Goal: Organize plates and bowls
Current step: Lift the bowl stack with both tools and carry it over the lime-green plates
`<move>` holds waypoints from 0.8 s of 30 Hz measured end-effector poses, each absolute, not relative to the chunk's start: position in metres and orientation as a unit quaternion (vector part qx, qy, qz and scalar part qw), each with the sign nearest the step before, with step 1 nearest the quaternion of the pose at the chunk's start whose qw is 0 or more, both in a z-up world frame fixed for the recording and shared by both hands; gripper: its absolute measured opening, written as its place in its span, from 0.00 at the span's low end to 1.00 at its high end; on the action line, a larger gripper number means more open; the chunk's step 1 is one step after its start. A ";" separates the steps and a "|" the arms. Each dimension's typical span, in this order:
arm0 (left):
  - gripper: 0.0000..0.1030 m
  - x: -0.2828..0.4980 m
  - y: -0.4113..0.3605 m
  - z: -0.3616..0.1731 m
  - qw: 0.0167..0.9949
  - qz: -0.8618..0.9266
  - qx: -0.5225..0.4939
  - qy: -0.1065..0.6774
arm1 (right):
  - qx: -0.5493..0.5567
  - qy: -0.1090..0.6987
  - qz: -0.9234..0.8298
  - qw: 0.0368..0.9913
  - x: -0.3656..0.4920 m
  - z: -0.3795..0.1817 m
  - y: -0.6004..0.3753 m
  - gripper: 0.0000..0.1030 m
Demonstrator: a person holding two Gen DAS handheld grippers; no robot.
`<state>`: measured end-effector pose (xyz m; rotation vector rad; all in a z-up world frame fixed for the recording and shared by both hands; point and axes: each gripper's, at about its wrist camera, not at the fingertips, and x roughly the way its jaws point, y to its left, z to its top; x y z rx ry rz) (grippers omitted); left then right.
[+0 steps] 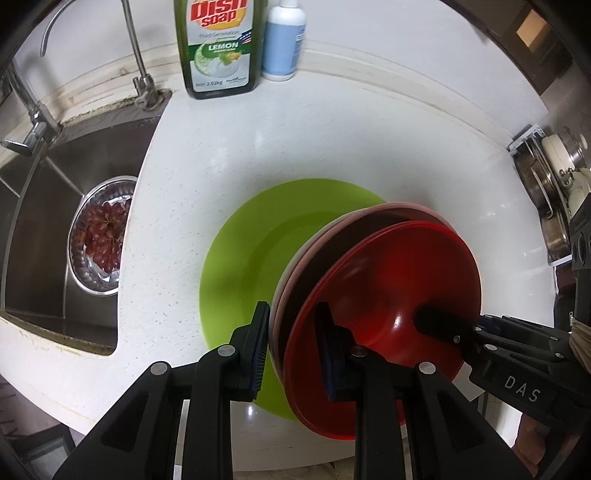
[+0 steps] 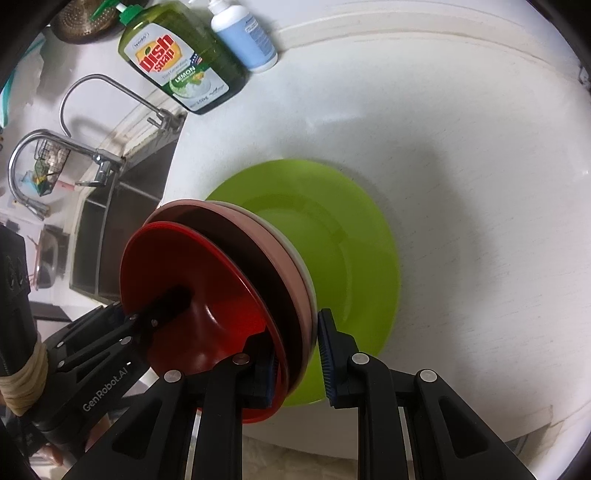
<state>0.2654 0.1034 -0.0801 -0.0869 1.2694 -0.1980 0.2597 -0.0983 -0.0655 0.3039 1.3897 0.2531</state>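
A stack of nested bowls hangs tilted over a lime-green plate (image 1: 240,258) (image 2: 351,240), which lies flat on the white counter. The innermost bowl is red (image 1: 388,288) (image 2: 177,266); a pink bowl (image 1: 286,291) (image 2: 273,251) and a cream one sit under it. My left gripper (image 1: 293,350) is shut on the stack's near rim, one finger inside the red bowl and one outside the pink bowl. My right gripper (image 2: 297,369) clamps the opposite rim the same way. Each gripper shows in the other's view, reaching into the red bowl.
A dish soap bottle (image 1: 218,48) (image 2: 181,62) and a blue-and-white bottle (image 1: 282,40) (image 2: 243,33) stand at the counter's back. To the left is a steel sink (image 1: 44,221) with two faucets and a metal colander of red grapes (image 1: 103,240). A rack of pots (image 1: 554,192) is at the right.
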 end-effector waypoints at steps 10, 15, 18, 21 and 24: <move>0.24 0.270 0.107 -0.093 0.786 -0.092 -0.044 0.610 | 0.148 0.658 0.109 0.730 0.264 -0.078 -0.095 0.21; 0.24 0.273 0.107 -0.096 0.783 -0.090 -0.047 0.614 | 0.150 0.661 0.109 0.727 0.267 -0.081 -0.094 0.21; 0.24 0.275 0.109 -0.098 0.781 -0.091 -0.052 0.616 | 0.150 0.661 0.111 0.727 0.268 -0.081 -0.094 0.22; 0.25 0.276 0.110 -0.099 0.781 -0.091 -0.054 0.615 | 0.144 0.655 0.114 0.733 0.269 -0.079 -0.093 0.23; 0.27 0.276 0.112 -0.098 0.784 -0.092 -0.056 0.611 | 0.138 0.647 0.115 0.741 0.270 -0.076 -0.091 0.24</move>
